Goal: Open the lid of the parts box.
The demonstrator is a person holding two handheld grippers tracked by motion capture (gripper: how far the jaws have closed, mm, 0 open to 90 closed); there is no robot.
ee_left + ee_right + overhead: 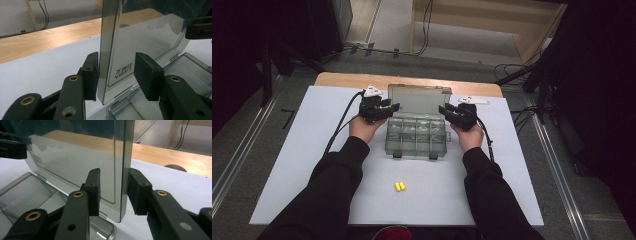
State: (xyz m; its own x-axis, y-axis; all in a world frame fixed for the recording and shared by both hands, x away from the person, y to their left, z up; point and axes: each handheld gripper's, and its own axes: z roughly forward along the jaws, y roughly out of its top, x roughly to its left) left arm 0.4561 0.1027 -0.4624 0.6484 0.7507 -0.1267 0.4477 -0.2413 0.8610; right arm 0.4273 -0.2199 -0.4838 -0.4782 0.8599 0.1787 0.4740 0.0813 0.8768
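Grey floor with cables and dark stands around a wooden tabletop [337,79] covered by a white sheet [302,150]. Clear compartment box [417,137] at centre of sheet, lid [419,97] swung up and standing near upright at the far side. Printed label low on the lid pane in left gripper view, text mirrored, not fully legible. Sleeved forearms in from near edge, one hand each side of box. Left tool [116,72] at lid's left edge: jaws straddling the edge, outer pad [91,75] touching the rim, inner pad [147,75] standing off the pane with a visible gap. So not clamped, open around the lid. Right tool [113,192] at lid's right edge, same posture: outer pad [137,192] against or just beside the rim, inner pad [93,192] looks slightly off the pane, hard to call through the clear plastic. Reads as open around the lid rather than gripping. Box base with divider walls below both tools. Small yellow piece [400,187] on sheet near front edge, well apart from box, between the forearms.
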